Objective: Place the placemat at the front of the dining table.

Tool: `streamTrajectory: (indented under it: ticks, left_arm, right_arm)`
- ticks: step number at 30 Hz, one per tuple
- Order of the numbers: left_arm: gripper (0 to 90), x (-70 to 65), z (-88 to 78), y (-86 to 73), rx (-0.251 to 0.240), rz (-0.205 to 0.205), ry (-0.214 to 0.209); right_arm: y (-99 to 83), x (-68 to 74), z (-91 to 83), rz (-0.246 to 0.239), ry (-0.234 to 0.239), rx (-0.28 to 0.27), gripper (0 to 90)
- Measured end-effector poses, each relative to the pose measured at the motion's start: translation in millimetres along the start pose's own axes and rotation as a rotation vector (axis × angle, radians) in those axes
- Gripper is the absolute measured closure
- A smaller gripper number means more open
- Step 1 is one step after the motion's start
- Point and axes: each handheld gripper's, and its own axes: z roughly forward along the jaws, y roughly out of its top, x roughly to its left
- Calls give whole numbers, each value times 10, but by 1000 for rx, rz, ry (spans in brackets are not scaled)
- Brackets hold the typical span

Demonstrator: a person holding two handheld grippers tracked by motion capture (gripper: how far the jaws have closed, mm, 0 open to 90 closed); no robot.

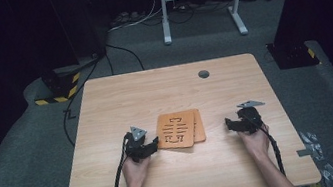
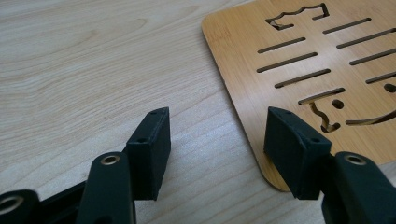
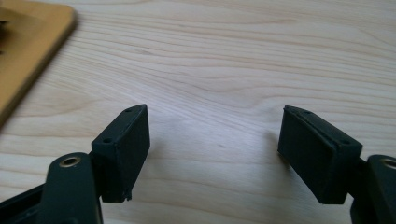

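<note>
Two stacked bamboo trivets (image 1: 179, 129) lie near the middle of the table (image 1: 104, 98), slightly toward its near edge. The left gripper (image 2: 215, 135) stands open and empty, one pad over the top trivet's corner. The right gripper (image 3: 212, 149) gapes open over bare wood, well right of the trivets.

Bright, even overhead light on tabletop (image 1: 118, 182), dark surrounds; soft shadows, closeups slightly blurry.

Wood and matt black plastic
The worktop (image 1: 118, 182) is pale, smooth wood-grain; the slotted boards (image 2: 299, 65) look like satin bamboo; the fingers (image 3: 122, 154) are matt black plastic.
</note>
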Motion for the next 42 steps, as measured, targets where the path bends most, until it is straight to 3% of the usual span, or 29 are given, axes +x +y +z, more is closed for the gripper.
streamTrajectory:
  ticks: [2,3,7,12,18,24,32,42]
  left_arm:
    - [410,0,1,0,-1,-2,0]
    - [410,1,0,-1,1,-6,0]
    - [405,6,2,0,2,-20,1]
    - [396,24,6,3,5,-22,-6]
    - [397,20,5,2,5,-24,-4]
    - [397,21,5,2,5,-25,-5]
    - [396,28,6,3,8,-27,-9]
    - [395,31,8,4,9,-30,-11]
  right_arm:
    - [2,18,3,-6,7,-5,266]
    - [5,80,6,-12,39,-5,290]
    - [25,180,11,-42,79,-17,307]
    - [120,320,-19,-57,173,-30,363]
    - [249,489,-28,-76,256,-43,352]
    - [325,646,9,-74,299,-38,325]
    - [384,835,98,-95,314,-23,313]
    - [398,943,182,-93,337,-4,314]
